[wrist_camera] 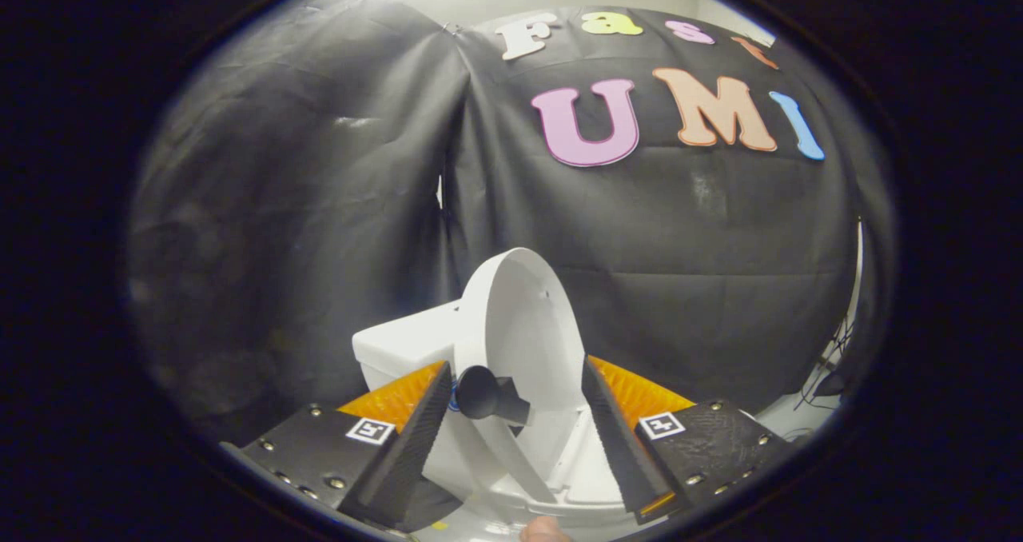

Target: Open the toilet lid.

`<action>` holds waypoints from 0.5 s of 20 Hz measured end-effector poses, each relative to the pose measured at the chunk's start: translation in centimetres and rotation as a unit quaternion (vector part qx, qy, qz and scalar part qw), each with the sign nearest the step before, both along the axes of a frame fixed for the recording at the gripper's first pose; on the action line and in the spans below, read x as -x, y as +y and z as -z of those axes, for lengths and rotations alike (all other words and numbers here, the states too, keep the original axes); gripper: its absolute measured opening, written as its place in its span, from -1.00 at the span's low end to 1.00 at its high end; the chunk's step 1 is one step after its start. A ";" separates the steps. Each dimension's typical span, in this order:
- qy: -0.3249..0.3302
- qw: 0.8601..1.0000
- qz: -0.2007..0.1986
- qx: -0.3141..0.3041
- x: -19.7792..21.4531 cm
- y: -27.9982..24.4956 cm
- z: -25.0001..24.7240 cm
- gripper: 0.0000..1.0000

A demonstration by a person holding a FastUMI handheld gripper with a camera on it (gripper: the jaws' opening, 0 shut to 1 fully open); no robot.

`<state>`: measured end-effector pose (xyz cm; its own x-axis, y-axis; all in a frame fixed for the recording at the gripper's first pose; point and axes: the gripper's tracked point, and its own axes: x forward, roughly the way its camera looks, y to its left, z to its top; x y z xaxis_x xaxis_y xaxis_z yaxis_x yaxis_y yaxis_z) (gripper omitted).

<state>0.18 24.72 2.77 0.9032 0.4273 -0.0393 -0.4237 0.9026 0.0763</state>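
White plastic lid point(523, 318) stands nearly upright, raised off the toilet point(400, 350) and tipped back toward the tank. It sits between the gripper's point(519, 402) two fingers and just ahead of them. A dark knob point(479, 392) sticks out from the lid's lower edge, close to the left finger; it looks like the handle meant for pulling the lid up, which would explain why the gripper is lined up on it.

Gripper is spread wide. Left finger lies just beside the knob; whether it touches is hard to tell. Right finger stands apart from the lid on the other side. Neither finger presses on anything, so nothing is pinched.

Below the fingers, the seat and bowl rim point(559, 494) are exposed, so the lid is already clear of them. Judged from that, the opening is mostly or wholly done.

Pose: gripper is held low and level, pointing forward across the bowl toward the tank, fingers straddling the lid. A fingertip point(543, 530) of a person shows beneath the gripper, near the bowl's front edge, possibly steadying the toilet.
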 end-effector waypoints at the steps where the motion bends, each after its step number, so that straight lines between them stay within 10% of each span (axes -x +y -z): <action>1: -0.004 1.000 0.006 0.001 -0.1 -0.7 -0.4 0.91; 10: -0.007 0.999 0.034 0.006 -0.7 -5.9 -0.8 0.91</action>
